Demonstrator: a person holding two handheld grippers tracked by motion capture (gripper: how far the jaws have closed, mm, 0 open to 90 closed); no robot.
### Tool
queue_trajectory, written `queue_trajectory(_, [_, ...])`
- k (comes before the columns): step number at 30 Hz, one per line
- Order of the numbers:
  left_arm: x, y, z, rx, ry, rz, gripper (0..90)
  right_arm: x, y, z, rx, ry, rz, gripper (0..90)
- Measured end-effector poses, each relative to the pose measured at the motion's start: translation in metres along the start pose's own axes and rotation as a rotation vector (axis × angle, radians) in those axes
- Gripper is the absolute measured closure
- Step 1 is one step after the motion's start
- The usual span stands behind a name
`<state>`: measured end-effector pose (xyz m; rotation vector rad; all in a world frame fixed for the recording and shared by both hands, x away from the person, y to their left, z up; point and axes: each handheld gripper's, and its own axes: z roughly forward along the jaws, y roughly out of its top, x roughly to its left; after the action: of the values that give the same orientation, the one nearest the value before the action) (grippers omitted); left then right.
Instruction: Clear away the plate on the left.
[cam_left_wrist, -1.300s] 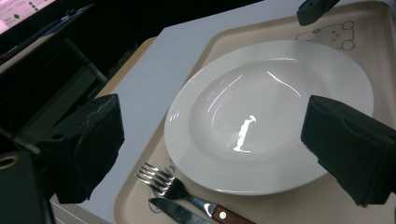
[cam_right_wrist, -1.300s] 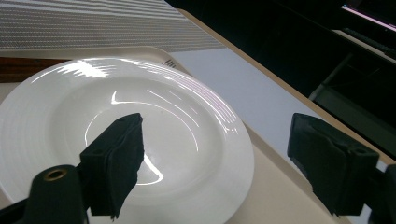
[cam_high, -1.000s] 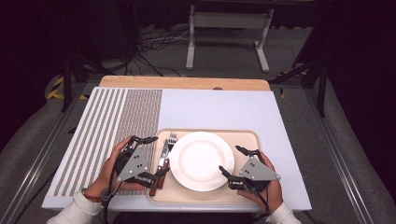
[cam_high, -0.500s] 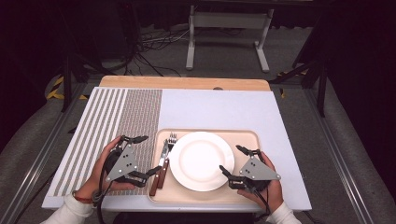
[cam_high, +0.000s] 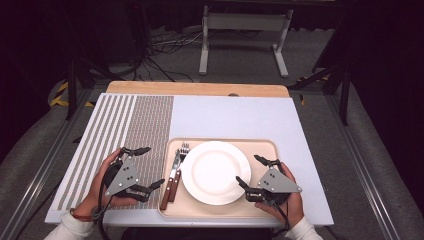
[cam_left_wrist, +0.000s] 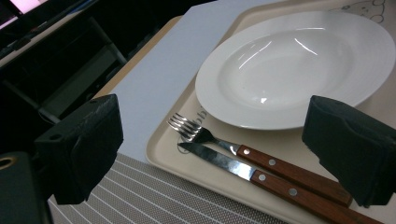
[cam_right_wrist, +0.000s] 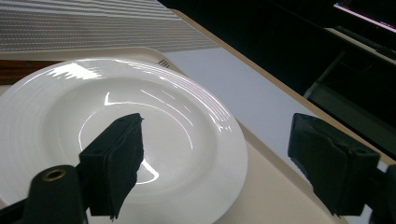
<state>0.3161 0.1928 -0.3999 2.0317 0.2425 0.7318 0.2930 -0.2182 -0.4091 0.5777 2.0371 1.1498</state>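
Observation:
A white plate (cam_high: 216, 172) sits in the middle of a beige tray (cam_high: 265, 148). A fork (cam_high: 178, 159) and a knife (cam_high: 166, 192) with wooden handles lie side by side on the tray, left of the plate. My left gripper (cam_high: 154, 166) is open over the striped placemat (cam_high: 125, 130), just left of the cutlery, with nothing between its jaws. In the left gripper view the fork (cam_left_wrist: 196, 131) and knife (cam_left_wrist: 224, 161) lie ahead between the open jaws. My right gripper (cam_high: 247, 168) is open at the plate's right rim, one jaw over the plate (cam_right_wrist: 70, 107).
The tray lies on a white board (cam_high: 230, 117) near its front edge. A wooden table edge (cam_high: 200, 88) runs along the back. Beyond the table, a metal stand (cam_high: 240, 30) and cables lie on the dark floor.
My left gripper has drawn back to the left, away from the fork and knife, and now stands over the placemat. The right gripper has stayed in place.

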Motion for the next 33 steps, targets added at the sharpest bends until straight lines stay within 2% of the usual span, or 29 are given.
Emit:
queue_trajectory(5, [-0.001, -0.005, -0.004, 0.001, 0.010, -0.017, 5.9, 0.000, 0.000, 0.000, -0.001, -0.004, 0.004, 18.7])
queue_trajectory(18, [0.001, -0.025, -0.015, 0.003, 0.019, -0.094, 4.6, -0.001, -0.002, -0.003, 0.004, -0.021, 0.032, 15.6])
queue_trajectory(24, [-0.003, -0.040, -0.017, -0.002, 0.040, -0.165, 5.8, -0.001, -0.003, -0.008, -0.002, -0.042, 0.035, 15.6])
queue_trajectory(26, [-0.004, -0.047, -0.018, -0.009, 0.021, -0.221, 5.8, -0.001, -0.004, -0.010, -0.004, -0.043, 0.043, 15.5])
queue_trajectory(30, [-0.003, -0.058, -0.023, 0.011, 0.018, -0.251, 4.9, -0.001, -0.007, -0.012, 0.003, -0.047, 0.040, 15.5])
queue_trajectory(31, [-0.004, -0.060, -0.023, 0.004, 0.019, -0.272, 4.8, -0.001, -0.009, -0.013, 0.005, -0.049, 0.048, 15.5])
queue_trajectory(33, [-0.003, -0.067, -0.026, 0.012, 0.030, -0.284, 4.4, -0.002, -0.011, -0.012, 0.002, -0.070, 0.061, 15.5])
